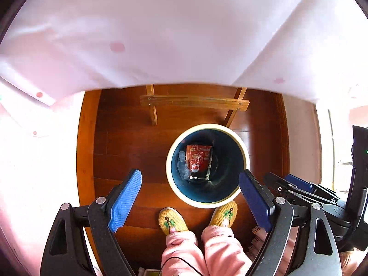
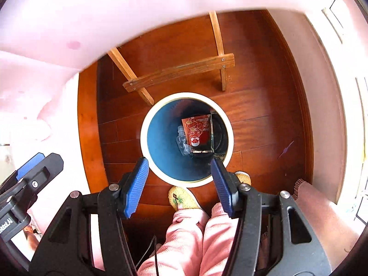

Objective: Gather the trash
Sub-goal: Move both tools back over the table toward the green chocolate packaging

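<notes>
A round bin with a cream rim (image 1: 170,161) (image 2: 144,135) and dark blue inside stands on the wooden floor, seen from straight above. Inside it lie a red printed packet (image 1: 198,161) (image 2: 197,130) and a clear plastic bottle (image 1: 182,163) (image 2: 182,141). My left gripper (image 1: 190,184) hangs high over the bin's near-left side, open, with nothing between its blue pads. My right gripper (image 2: 179,168) hovers above the bin's near edge, also open and holding nothing. Each gripper shows at the side of the other's view.
A pale pink tablecloth (image 1: 161,34) (image 2: 115,4) overhangs at the top, with wooden table legs and a crossbar (image 1: 194,102) (image 2: 179,72) behind the bin. A person's yellow slippers (image 1: 171,220) (image 2: 181,199) and pink trousers (image 1: 202,250) stand just in front of it.
</notes>
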Demonstrator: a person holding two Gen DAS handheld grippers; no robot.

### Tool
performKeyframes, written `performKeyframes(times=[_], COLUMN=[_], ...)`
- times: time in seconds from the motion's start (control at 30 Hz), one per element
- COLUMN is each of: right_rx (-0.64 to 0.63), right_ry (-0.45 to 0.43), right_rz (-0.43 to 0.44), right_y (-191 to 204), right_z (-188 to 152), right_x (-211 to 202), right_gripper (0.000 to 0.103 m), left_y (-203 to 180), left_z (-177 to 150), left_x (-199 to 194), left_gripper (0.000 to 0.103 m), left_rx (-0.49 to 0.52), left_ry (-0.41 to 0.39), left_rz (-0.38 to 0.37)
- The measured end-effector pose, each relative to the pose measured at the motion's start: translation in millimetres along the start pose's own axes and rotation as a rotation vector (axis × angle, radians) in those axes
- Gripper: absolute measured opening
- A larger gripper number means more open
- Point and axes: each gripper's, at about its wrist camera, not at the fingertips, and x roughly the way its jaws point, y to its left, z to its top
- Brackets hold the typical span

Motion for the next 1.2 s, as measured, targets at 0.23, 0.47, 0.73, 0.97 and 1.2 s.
performKeyframes(times=[0.23, 0.47, 0.73, 0.97, 1.2], right_rx=[-0.022, -0.105, -0.193, -0.281, -0.436], right_ry=[-0.104, -0.221, -0.341, -0.428, -0.432], right_rz=[0.033, 0.042, -0.005, -0.069, -0.132], right_y=[35, 80, 125, 151, 173], right_z=[5, 8, 15, 34, 72], right_x=[-104, -191, -261, -284, -269], right_gripper=[0.053, 0.053, 0.053, 0.053, 0.057], left_y=[0, 8, 22, 48, 51], left_z=[13, 25, 45, 71, 90], left_x=[-112, -201, -281, -293, -286], left_gripper=[0.088, 0.088, 0.088, 0.088, 0.088], left_rx=[-0.007, 0.016, 0.078, 0.104, 0.107], left_ry=[-0.11, -0.168, -0.261, -0.274, -0.258], left_rz=[-0.013, -0.033, -0.007, 0.026, -0.011])
